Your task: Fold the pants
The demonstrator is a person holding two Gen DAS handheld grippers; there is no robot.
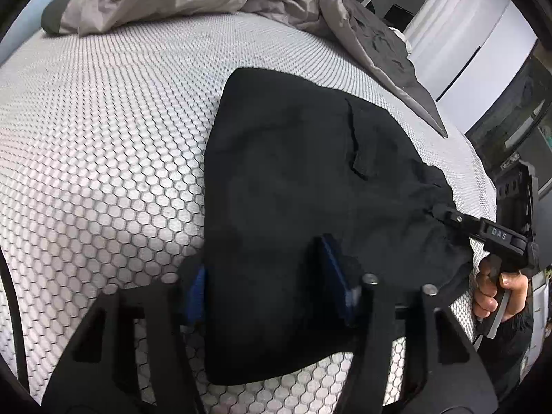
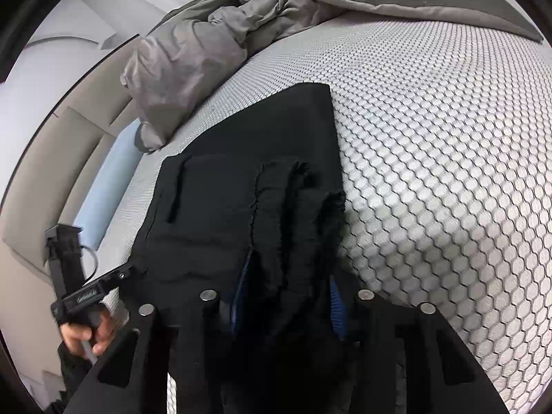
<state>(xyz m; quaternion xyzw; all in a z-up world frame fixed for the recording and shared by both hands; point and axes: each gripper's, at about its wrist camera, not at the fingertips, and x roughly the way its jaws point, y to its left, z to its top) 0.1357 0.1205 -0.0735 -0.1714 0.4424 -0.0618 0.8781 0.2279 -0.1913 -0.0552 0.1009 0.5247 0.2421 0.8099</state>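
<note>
The pants lie partly folded on the bed, both grippers' jaws holding their near edge, more folding left.

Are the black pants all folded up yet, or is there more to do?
Not yet. The black pants already lie doubled into a short block on the mattress. The left hand-held gripper and right hand-held gripper each have the near edge between their fingers. Probably another fold remains.

"GAS" on right hand-held gripper
</note>
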